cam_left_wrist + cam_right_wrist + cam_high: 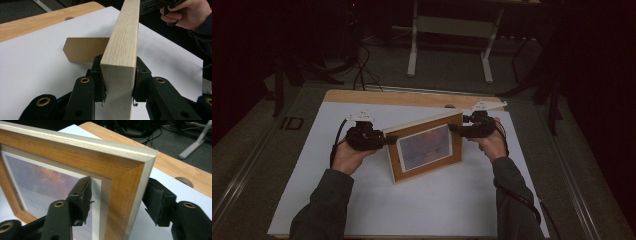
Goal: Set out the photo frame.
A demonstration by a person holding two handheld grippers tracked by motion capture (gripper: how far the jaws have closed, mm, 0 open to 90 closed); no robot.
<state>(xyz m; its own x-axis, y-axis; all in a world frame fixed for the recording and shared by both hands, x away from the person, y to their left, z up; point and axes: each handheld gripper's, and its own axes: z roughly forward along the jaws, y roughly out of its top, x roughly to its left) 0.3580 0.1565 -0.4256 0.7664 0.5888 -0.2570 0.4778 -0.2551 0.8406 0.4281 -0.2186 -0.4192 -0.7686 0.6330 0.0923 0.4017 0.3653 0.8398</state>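
Standing upright near the middle of the high view, a wooden picture frame is held at both ends on a white sheet that covers most of the wooden surface. The frame's lower edge appears to rest on the sheet, and its top edge is tilted, higher at the right of the frame. Its glazed front, with a pale mat and a picture in dusky orange and blue tones, is turned toward the bottom of the high view.

The left hand-held gripper is seen at centre left, carried by the left hand. In the left gripper view its jaws are pinched onto the frame's pale outer edge, one pad on each face. Behind the frame, a brown cardboard stand is seen lying against the sheet.

The right hand-held gripper is seen at centre right, carried by the right hand. In the right gripper view its jaws straddle the frame's upper corner; one pad is pressed on the glass side, while the other pad sits at the back, and contact there cannot be told.

A bare strip of the wood surface with a round hole is visible beyond the sheet.
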